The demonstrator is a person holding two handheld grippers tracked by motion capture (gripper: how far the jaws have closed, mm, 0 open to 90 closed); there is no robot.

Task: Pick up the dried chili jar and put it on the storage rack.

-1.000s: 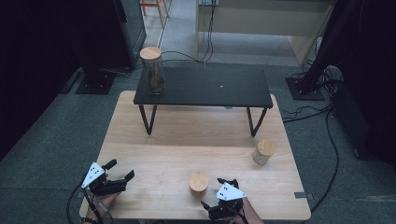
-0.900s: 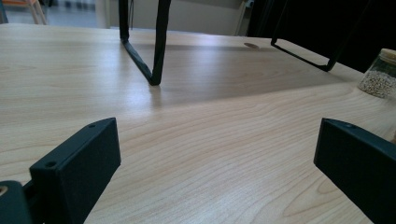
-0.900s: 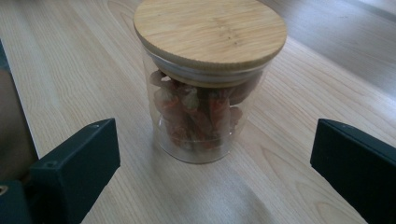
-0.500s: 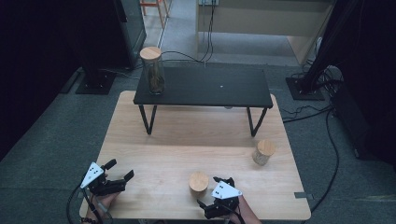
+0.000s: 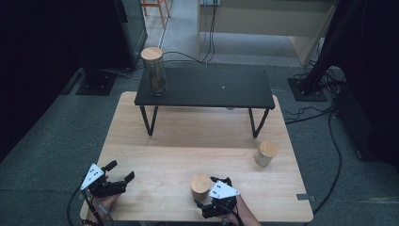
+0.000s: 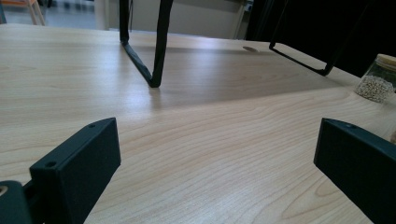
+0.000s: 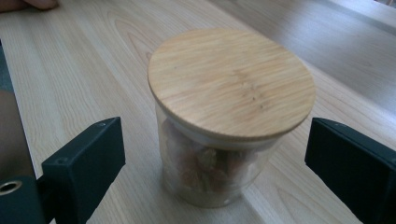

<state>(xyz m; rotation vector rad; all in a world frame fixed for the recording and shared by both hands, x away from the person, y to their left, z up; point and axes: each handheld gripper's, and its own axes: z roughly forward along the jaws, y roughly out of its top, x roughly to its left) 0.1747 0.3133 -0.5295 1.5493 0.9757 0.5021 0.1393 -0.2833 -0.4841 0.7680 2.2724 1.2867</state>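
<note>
R gripper [image 7: 212,172] jaws closing round jar [image 7: 224,116], not touching.

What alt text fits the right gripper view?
A short glass jar with a round wooden lid, holding brownish pieces, stands on the light wooden table between the right gripper's two black jaws, which have just been closing but are still clear of it.

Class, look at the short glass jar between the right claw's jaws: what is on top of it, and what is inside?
A round wooden lid covers the short glass jar. Through the glass, pale orange-brown lumps show in the lower part; what they are cannot be told, and the lid hides the jar's mouth.
</note>
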